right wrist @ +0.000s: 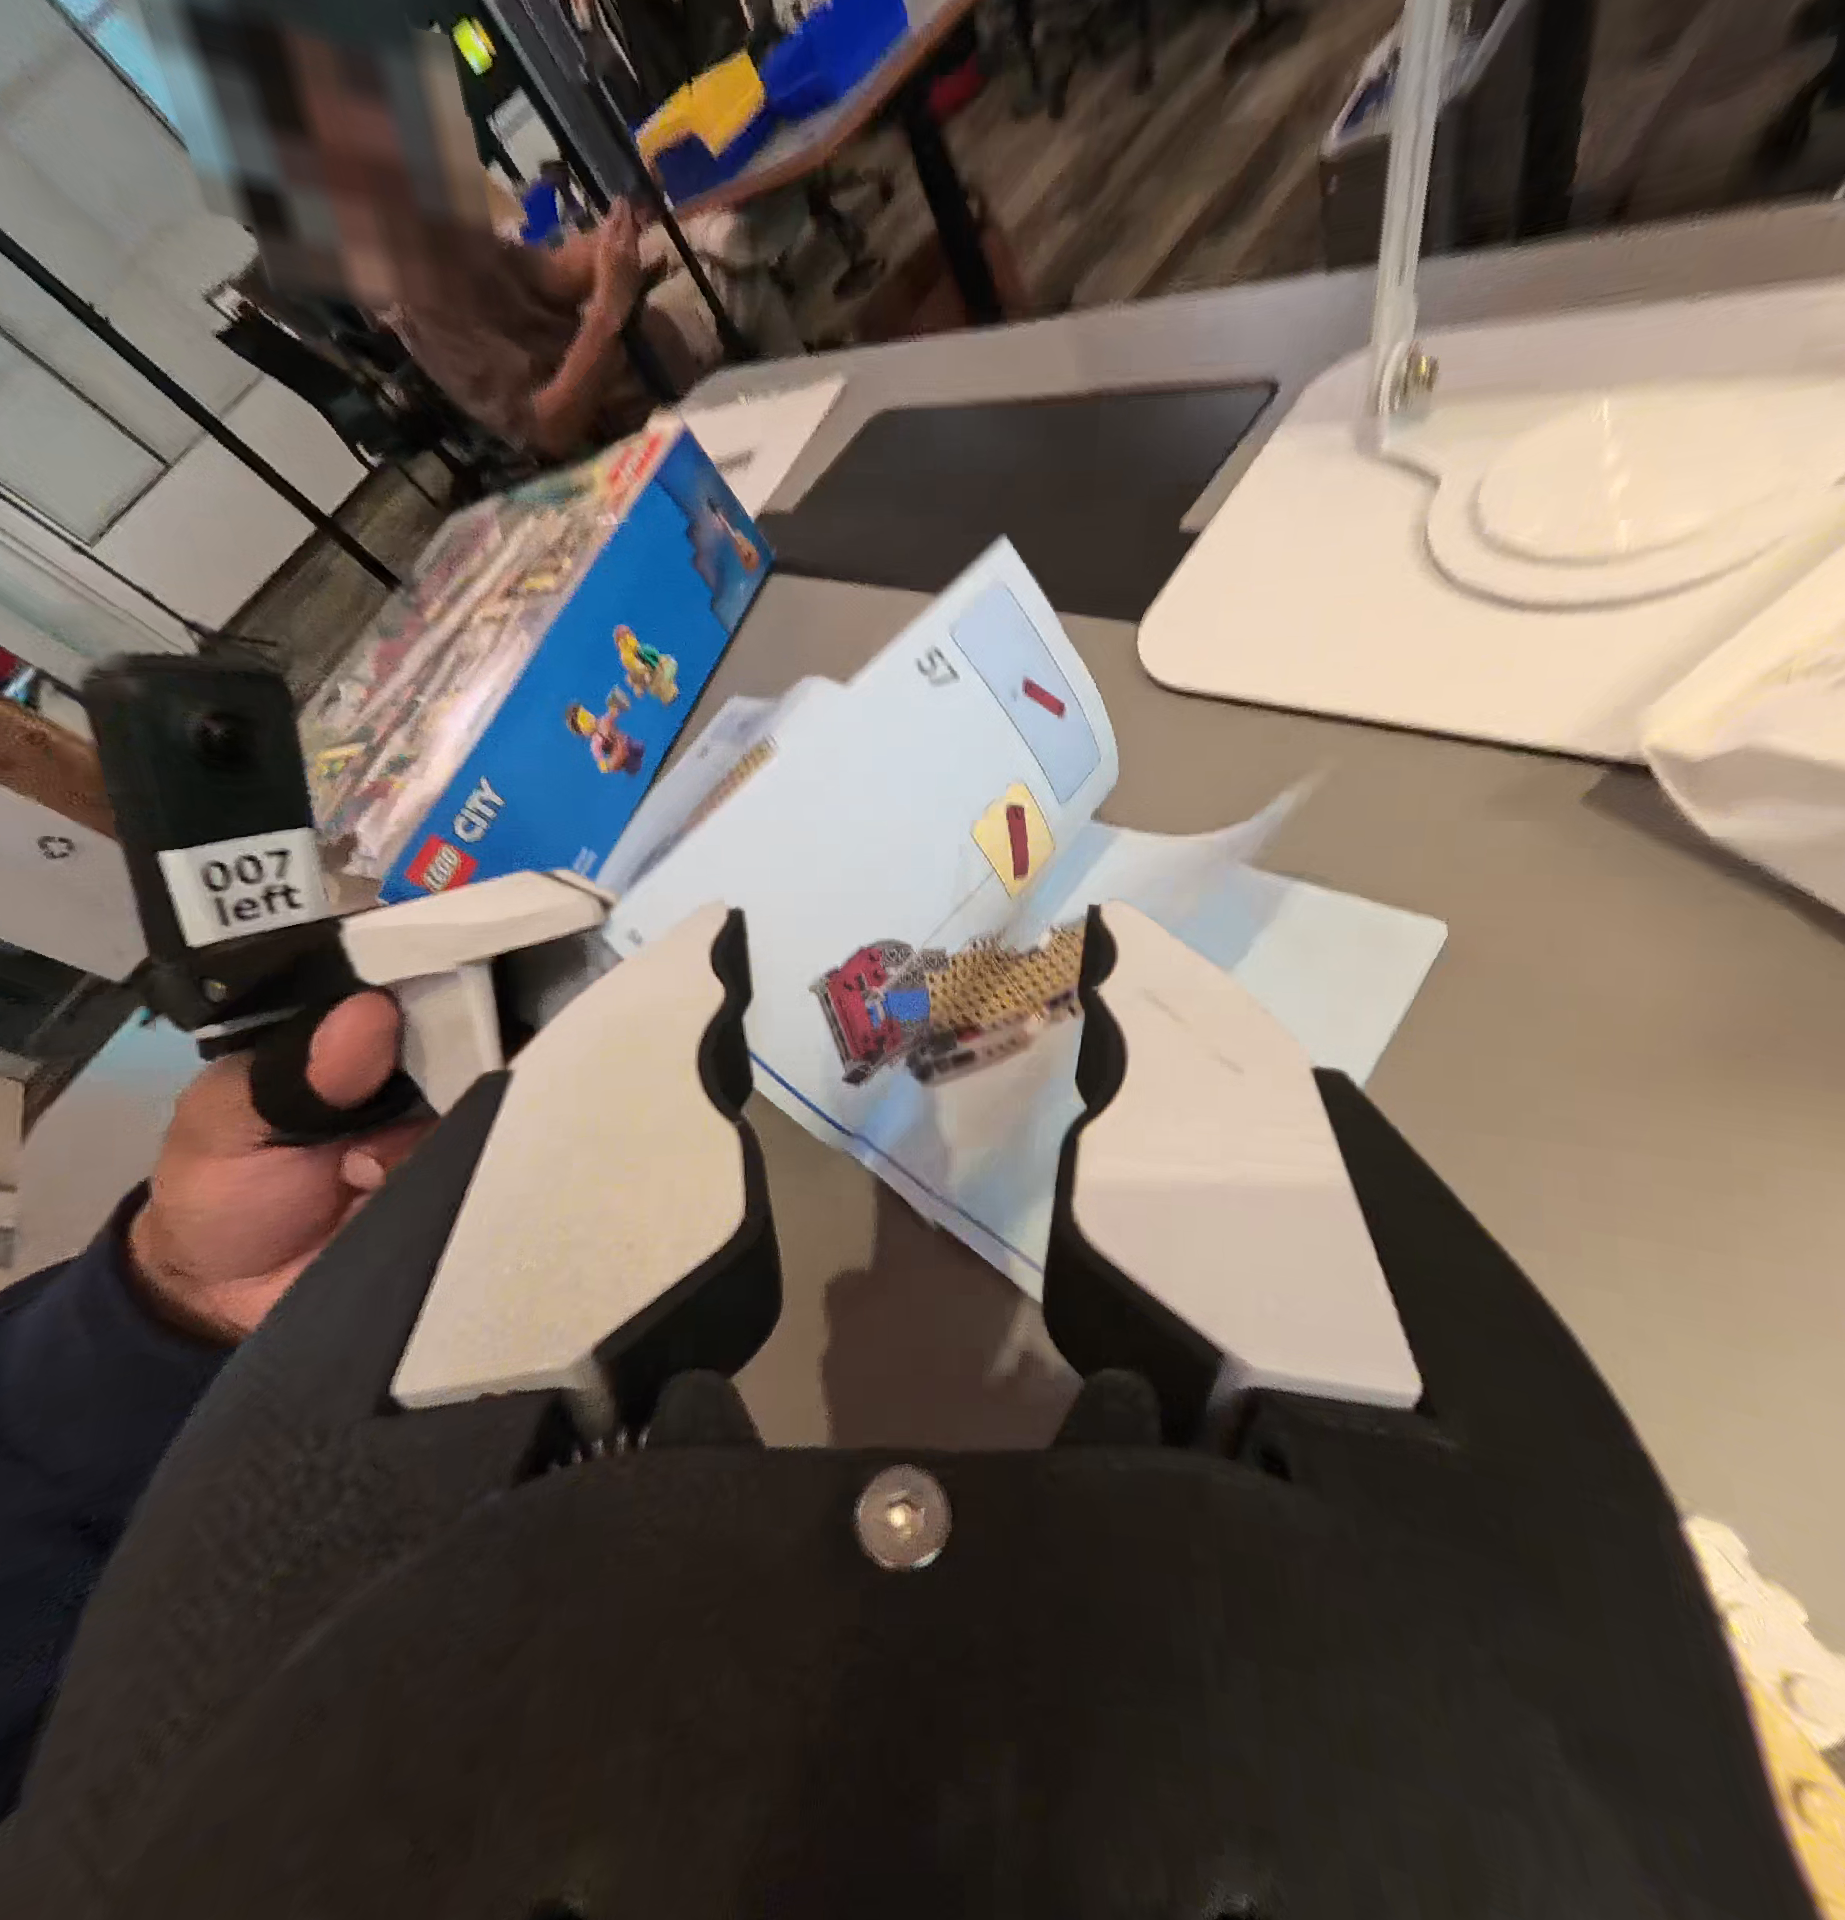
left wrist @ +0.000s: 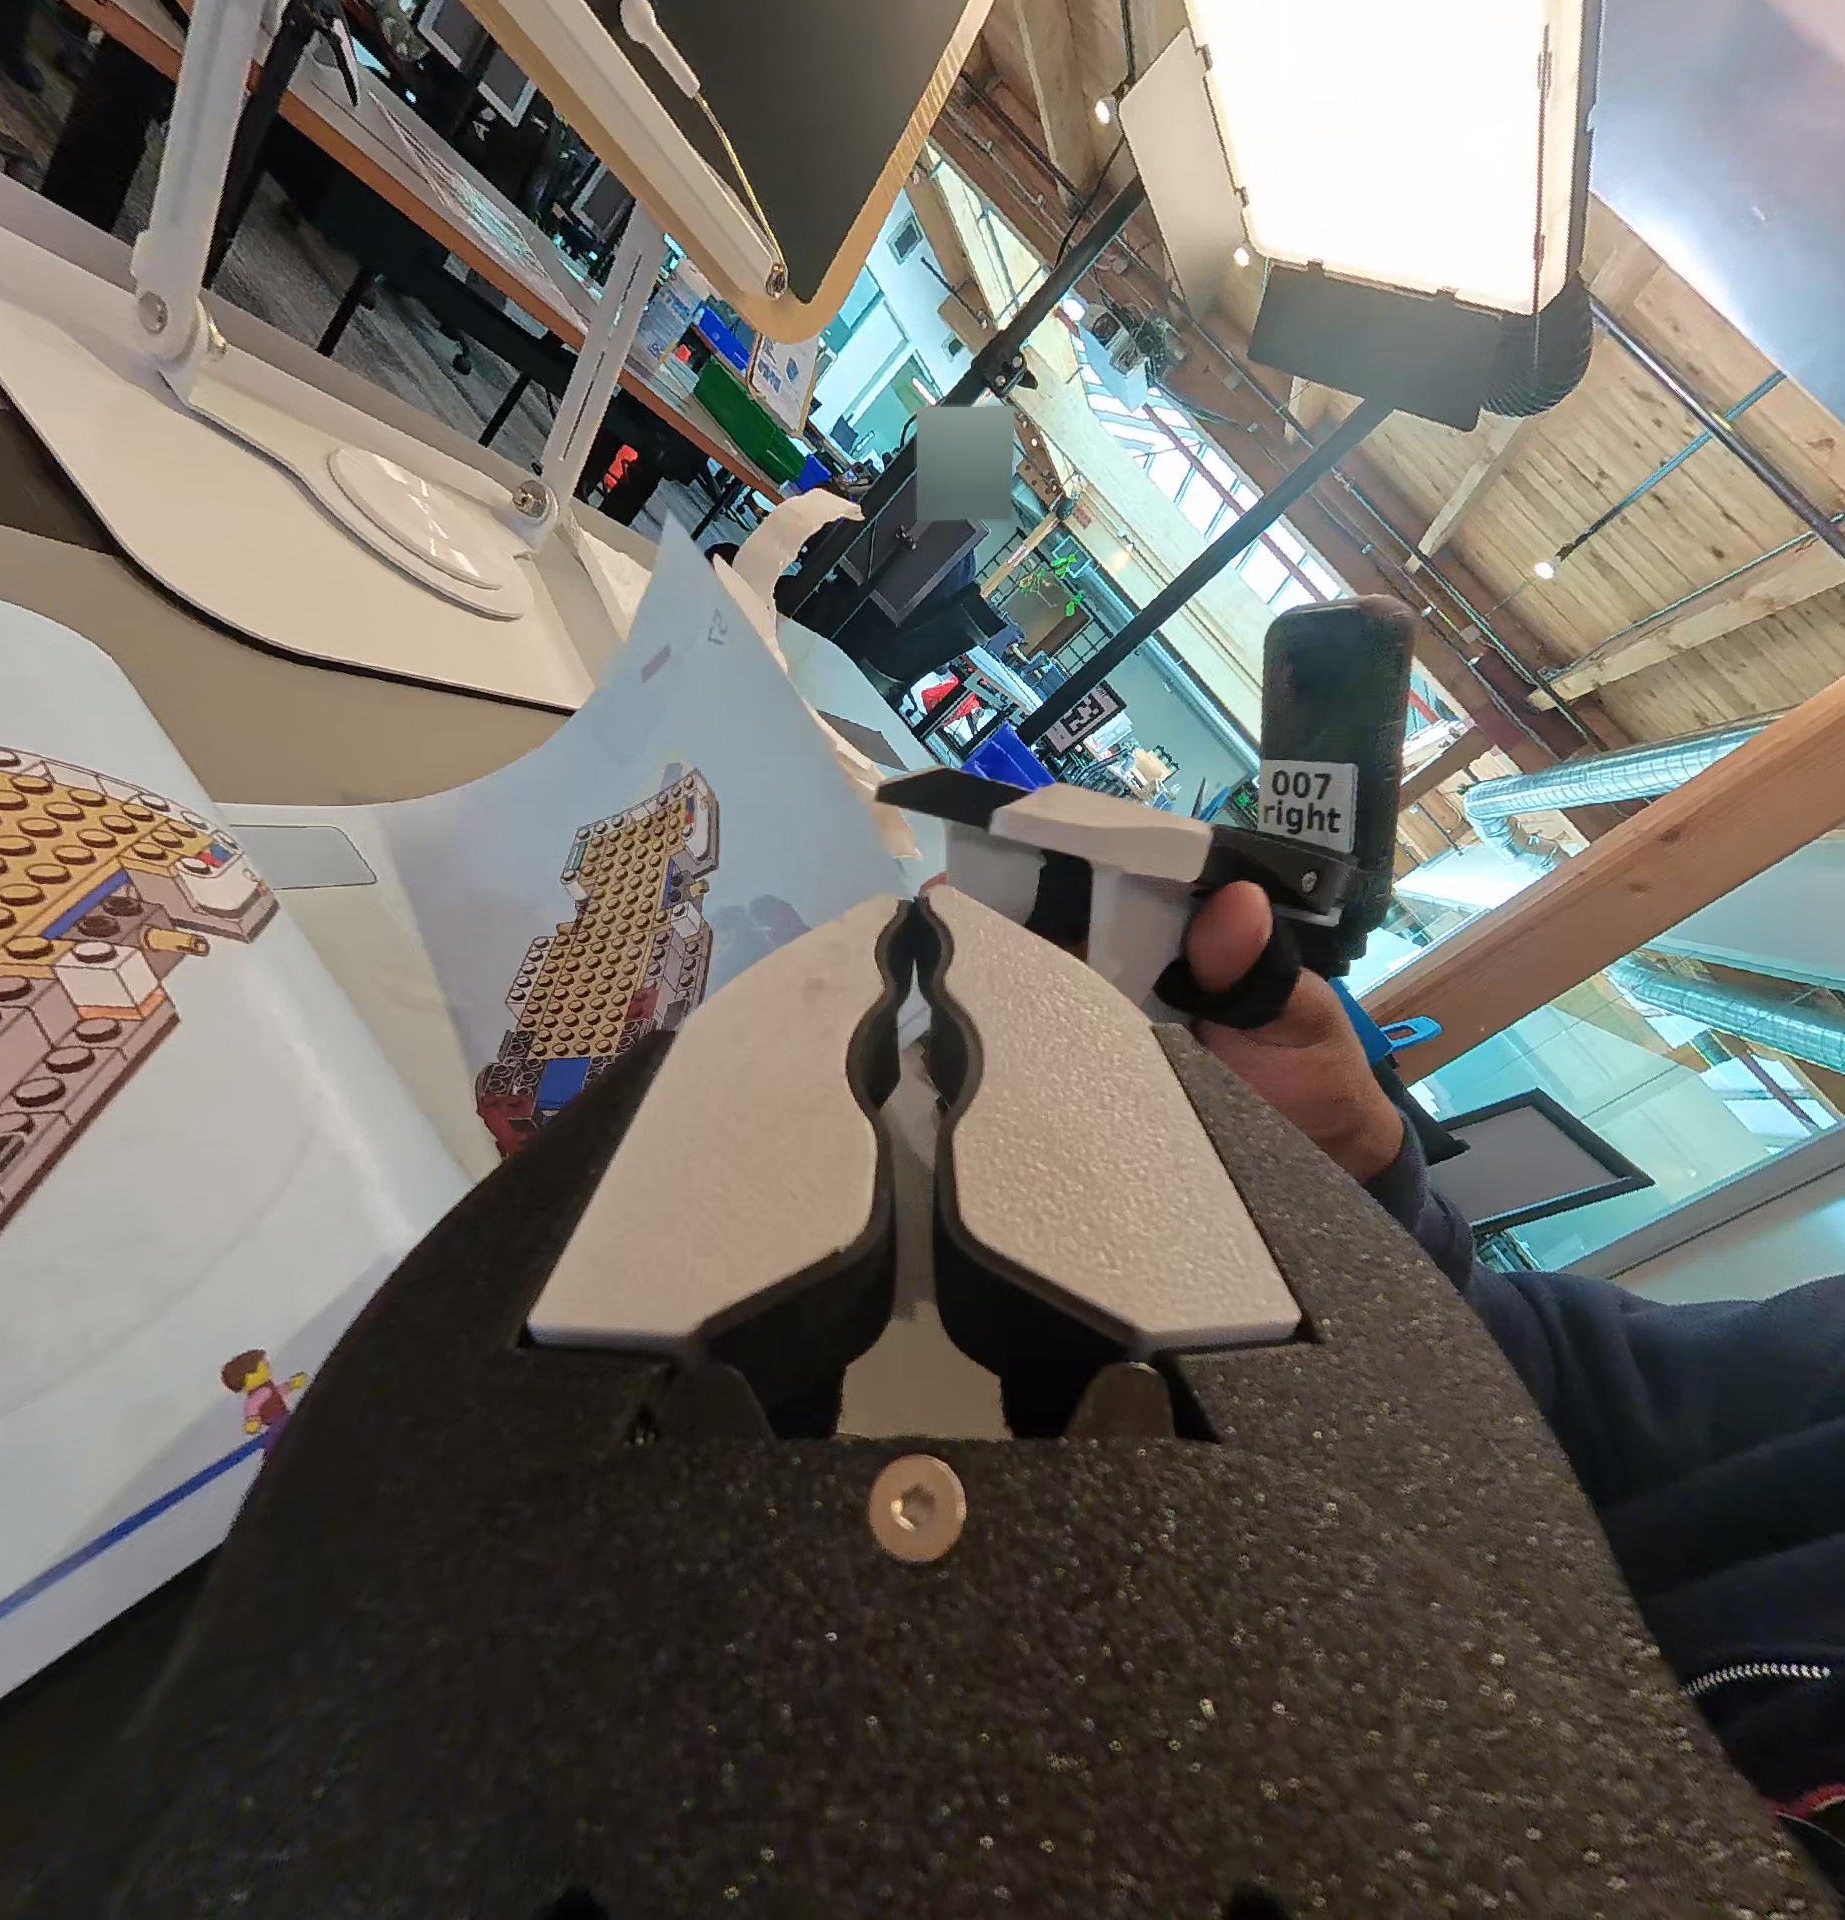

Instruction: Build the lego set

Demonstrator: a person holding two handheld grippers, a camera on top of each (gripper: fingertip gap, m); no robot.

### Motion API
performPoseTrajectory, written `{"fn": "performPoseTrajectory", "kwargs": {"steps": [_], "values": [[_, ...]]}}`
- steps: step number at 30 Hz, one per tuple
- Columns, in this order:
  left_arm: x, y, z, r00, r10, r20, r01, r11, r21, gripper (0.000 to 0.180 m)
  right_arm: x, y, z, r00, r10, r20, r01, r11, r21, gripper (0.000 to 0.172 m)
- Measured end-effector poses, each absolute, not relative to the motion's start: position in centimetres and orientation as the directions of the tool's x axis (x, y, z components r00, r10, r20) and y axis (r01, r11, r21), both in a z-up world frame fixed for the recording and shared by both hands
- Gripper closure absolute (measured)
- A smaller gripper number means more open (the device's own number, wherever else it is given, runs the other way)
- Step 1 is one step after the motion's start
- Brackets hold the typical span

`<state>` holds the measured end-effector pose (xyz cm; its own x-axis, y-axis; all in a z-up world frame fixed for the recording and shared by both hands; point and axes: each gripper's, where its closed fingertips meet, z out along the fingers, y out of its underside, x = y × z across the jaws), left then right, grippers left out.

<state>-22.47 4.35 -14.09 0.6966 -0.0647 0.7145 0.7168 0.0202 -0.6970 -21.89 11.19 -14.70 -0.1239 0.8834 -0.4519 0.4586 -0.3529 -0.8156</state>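
While the left gripper is pinching shut on a pale-blue booklet page, the right gripper is gaping wide and bare at mid-frame, a blue toy box lying upper left.

The open booklet lies on the table. The box lies just to its left. The lamp stand sits behind it to the right. A bag lies right of the stand.

Printed writing is seen on the white labels stuck to each gripper's camera. Branding is carried by the blue box, and a page number by the booklet.
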Motion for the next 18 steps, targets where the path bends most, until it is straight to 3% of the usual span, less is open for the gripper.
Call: {"fn": "performPoseTrajectory", "kwargs": {"steps": [6,13,18], "values": [[-22.2,4.4,-13.9,0.712,-0.068,0.698,0.701,0.018,-0.713,0.18,-21.6,7.5,-15.6,-0.254,0.795,-0.55,0.54,-0.356,-0.763,0.103],[-21.7,4.6,-13.2,0.738,-0.083,0.67,0.674,0.027,-0.738,0.18,-21.2,4.6,-19.5,-0.307,0.91,-0.28,0.593,-0.047,-0.804,0.097],[-20.5,4.9,-12.3,0.737,-0.144,0.661,0.67,0.024,-0.742,0.167,-21.3,4.9,-20.7,-0.225,0.921,-0.318,0.629,-0.112,-0.769,0.105]]}}
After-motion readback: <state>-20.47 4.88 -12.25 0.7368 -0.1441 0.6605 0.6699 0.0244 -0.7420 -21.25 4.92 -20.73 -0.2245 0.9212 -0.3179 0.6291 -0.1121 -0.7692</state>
